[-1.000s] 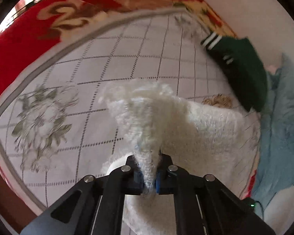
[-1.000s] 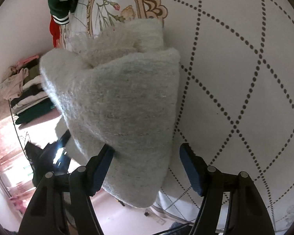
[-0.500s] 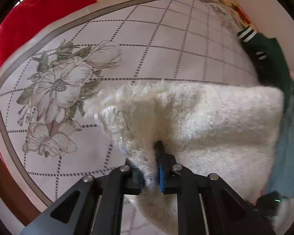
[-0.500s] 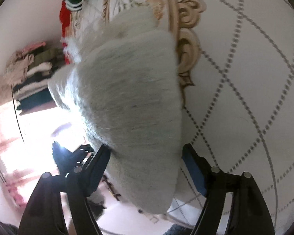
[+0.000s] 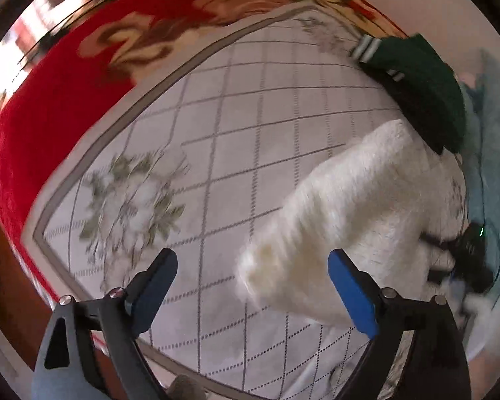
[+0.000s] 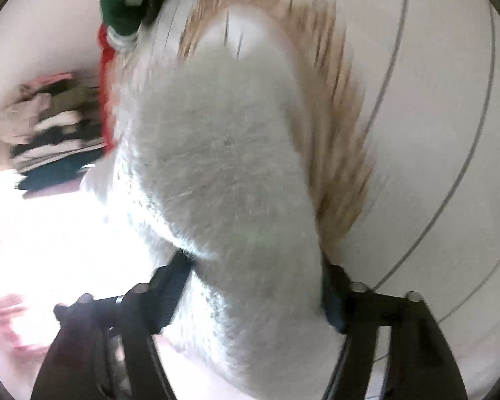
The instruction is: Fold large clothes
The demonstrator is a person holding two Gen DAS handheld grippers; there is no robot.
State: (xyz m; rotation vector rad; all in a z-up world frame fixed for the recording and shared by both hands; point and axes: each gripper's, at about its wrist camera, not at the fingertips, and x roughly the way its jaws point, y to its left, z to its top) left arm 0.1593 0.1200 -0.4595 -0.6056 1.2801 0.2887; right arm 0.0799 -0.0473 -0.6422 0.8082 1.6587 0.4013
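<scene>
We see the fluffy white fleece garment [image 5: 360, 220] bunched in a soft mound on the white quilted bedspread [image 5: 250, 116] w/ grid stitching, right of centre. Left claw [image 5: 253, 286] opening, spread wide, nothing pinched. Right claw [image 6: 256, 293] closing w/ fleece between its pads; contact unclear thru blur.

Motion-blurred clothes pile [image 6: 50, 126], garments indistinguishable.
</scene>
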